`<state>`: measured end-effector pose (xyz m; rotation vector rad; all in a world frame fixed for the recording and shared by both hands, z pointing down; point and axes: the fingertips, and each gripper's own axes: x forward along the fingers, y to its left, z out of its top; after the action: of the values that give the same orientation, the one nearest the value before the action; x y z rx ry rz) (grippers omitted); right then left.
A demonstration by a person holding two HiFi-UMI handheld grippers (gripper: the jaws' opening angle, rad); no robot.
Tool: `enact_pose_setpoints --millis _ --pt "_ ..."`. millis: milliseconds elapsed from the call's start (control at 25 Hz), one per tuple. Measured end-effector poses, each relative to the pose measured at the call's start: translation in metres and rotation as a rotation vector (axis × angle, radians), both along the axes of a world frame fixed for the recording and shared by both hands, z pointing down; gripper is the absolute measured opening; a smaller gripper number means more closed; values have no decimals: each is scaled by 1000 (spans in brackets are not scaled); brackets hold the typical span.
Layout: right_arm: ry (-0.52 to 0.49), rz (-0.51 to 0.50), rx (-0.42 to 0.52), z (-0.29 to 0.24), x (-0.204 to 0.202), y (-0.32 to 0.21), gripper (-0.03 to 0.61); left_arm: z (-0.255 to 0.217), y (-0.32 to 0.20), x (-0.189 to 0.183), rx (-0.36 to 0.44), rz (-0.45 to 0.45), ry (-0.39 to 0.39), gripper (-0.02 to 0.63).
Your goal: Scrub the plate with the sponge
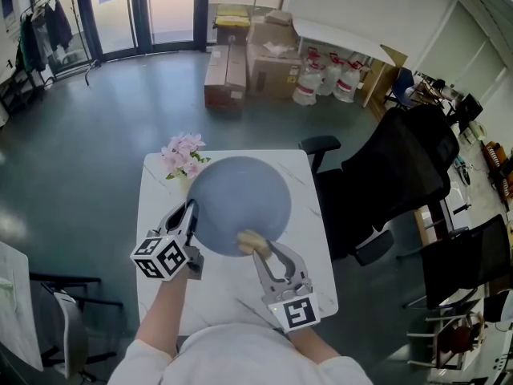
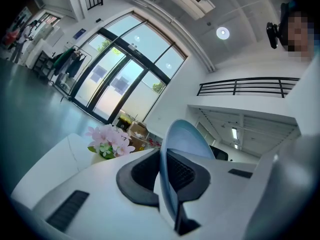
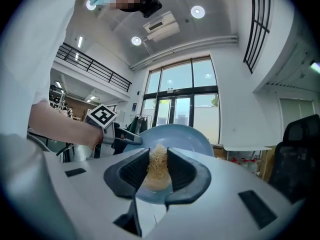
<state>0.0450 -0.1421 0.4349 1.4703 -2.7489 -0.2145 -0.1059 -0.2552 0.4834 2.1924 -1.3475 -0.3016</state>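
**Plate gripped, sponge on its near edge: scrubbing looks barely under way**

Plate (image 1: 240,203) and sponge (image 1: 250,241) are both in hand, so the pick-up part of the job is done. The left gripper (image 1: 191,208) is clamped on the plate's left rim and appears to hold it up over the white table (image 1: 160,184), face turned up toward the head view, near a small bunch of pink flowers (image 1: 183,152). The right gripper (image 1: 258,249) has its jaws closed on the tan, fibrous sponge, which sits against the plate's near edge. No suds, streaks or dirt show on the blue-grey surface, so how much is already scrubbed cannot be told. Judging by the sponge's place at the rim, most of the face is yet to be covered.
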Motion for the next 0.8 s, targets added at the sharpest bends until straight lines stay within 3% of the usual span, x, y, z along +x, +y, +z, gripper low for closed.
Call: enact_pose_setpoints --millis 400,800 --pt "-5 69 -1 -6 27 -6 119 17 -2 3 -39 0 -8 44" --pt "-12 85 -15 -2 37 -5 120 62 -1 4 -150 -9 -6 44"
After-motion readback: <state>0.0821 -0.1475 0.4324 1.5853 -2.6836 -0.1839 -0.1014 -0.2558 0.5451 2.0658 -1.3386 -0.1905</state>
